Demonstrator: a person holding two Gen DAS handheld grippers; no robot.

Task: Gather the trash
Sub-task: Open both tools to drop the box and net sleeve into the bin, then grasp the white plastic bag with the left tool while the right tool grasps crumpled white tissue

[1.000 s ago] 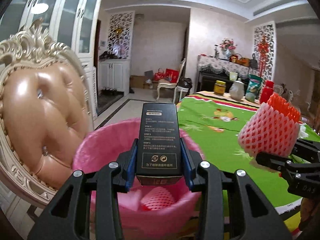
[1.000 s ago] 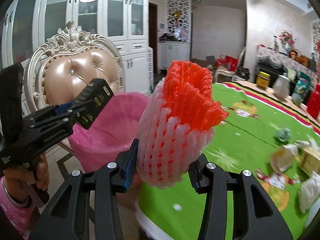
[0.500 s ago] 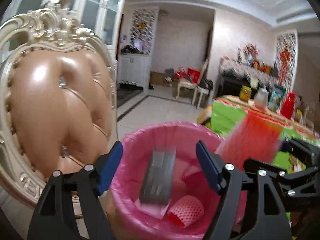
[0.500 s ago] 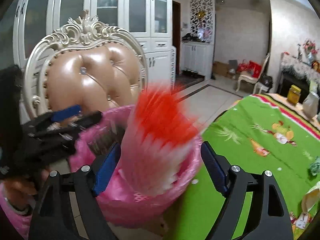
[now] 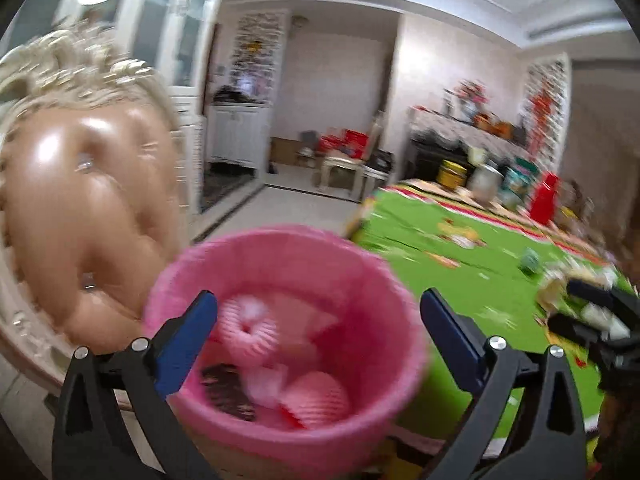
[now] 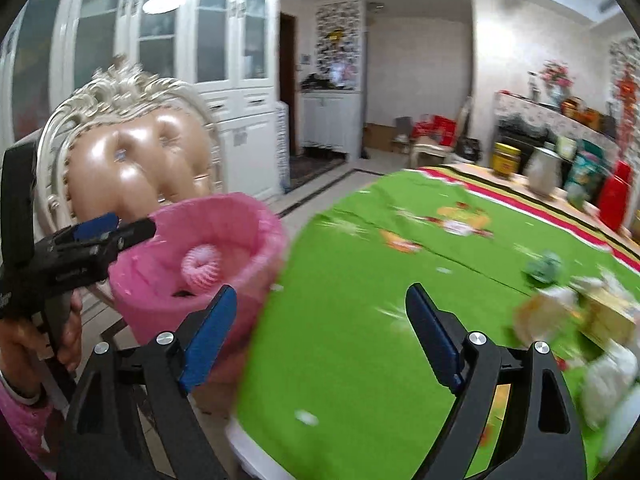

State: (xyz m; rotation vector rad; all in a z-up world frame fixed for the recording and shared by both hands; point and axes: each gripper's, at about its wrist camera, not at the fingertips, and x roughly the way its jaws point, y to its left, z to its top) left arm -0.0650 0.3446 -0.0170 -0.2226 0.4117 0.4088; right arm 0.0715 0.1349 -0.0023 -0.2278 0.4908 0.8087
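A pink-lined trash bin [image 5: 360,280] stands beside the table; it also shows in the right wrist view [image 6: 256,220]. Inside lie pink foam fruit nets [image 5: 248,326] [image 6: 200,266] and a dark box [image 5: 226,390]. My left gripper [image 5: 316,340] is open and empty just above the bin's near rim. My right gripper [image 6: 320,332] is open and empty over the green tablecloth [image 6: 400,280], to the right of the bin. Blurred scraps of trash [image 6: 552,316] lie on the table at the right.
An ornate cream chair with a tan leather back [image 5: 80,208] [image 6: 140,160] stands right behind the bin. Jars, a kettle and a red container [image 6: 612,196] line the table's far edge. White cabinets stand along the left wall.
Both grippers opened: the black box dropped from the left one and the pink-and-red foam net from the right one into the bin. The right gripper then swung right over the table.
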